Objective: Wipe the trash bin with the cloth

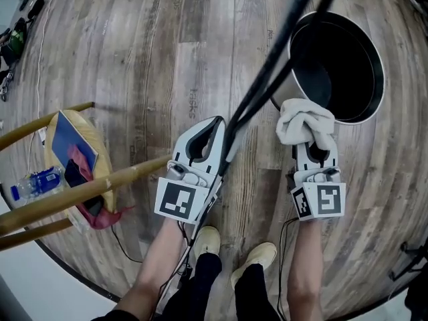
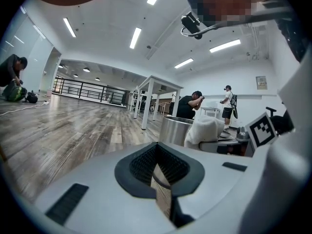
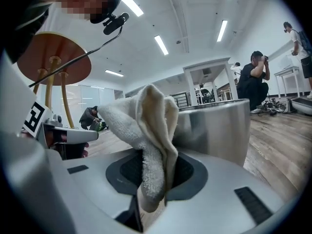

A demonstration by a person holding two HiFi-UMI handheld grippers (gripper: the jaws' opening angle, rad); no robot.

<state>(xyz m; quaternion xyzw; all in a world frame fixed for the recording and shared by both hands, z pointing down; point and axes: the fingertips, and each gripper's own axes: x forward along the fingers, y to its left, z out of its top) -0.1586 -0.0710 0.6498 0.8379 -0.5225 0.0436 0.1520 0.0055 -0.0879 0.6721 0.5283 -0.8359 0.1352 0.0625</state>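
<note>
The trash bin is a round steel can with a black inside, standing on the wood floor at the upper right. A white terry cloth hangs bunched just in front of the bin's near wall, and my right gripper is shut on it. In the right gripper view the cloth stands up between the jaws, with the bin's wall right behind it. My left gripper floats left of the bin, shut with nothing in it. From the left gripper view the bin and the cloth lie ahead to the right.
Black cables run diagonally between the grippers and across the bin's left edge. At the left are wooden chair rungs, a bag with a blue book and a plastic bottle. People and a white table are far off.
</note>
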